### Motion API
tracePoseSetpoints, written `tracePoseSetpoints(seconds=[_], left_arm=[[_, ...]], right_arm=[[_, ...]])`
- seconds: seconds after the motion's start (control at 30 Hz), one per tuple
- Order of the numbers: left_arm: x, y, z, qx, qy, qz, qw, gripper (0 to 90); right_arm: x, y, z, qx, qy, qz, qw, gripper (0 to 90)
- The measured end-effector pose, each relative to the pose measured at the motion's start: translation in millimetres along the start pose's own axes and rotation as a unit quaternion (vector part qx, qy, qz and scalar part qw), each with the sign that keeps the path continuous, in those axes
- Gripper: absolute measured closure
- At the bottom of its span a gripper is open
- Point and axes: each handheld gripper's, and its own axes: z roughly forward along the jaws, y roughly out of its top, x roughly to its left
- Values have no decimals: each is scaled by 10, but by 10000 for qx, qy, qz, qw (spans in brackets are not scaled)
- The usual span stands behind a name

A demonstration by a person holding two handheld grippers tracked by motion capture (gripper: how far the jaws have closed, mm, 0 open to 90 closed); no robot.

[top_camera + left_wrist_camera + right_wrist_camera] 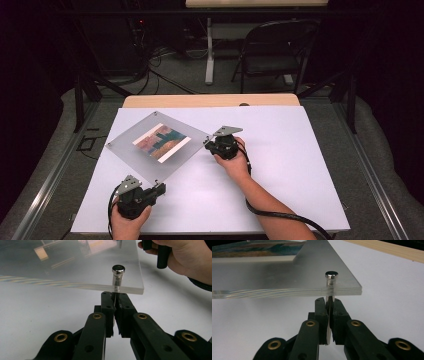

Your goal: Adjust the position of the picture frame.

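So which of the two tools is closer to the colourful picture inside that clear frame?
Right, narrowly, as far as I can judge. The right tool grips the frame's right corner, beside the picture. The left tool grips the near corner, slightly farther off.

I see my left gripper [159, 189] low at the near left, held in my left hand [127, 220], jaws pinched together on a metal post [117, 277]. My right gripper [207, 143] sits farther out, right hand [235, 162] behind it, forearm angling back, jaws closed likewise
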Motion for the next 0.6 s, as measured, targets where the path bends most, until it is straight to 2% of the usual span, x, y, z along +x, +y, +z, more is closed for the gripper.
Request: tracePoseSetpoints(seconds=[0.1, 0.3, 0.43, 0.6], left_arm=[[-1, 4, 4, 2, -37, 24, 10000, 854], [6, 21, 29, -37, -63, -6, 10000, 852], [15, 68, 65, -77, -116, -25, 9999, 852], [7, 182, 176, -116, -254, -22, 9996, 852]], right_arm=[[-1, 7, -27, -45, -7, -36, 10000, 850], [-17, 30, -197, -25, -10, -148, 9999, 850], [-35, 1, -390, -19, -43, -153, 9999, 851], [-87, -94, -733, 24, -88, 40, 10000, 851]])
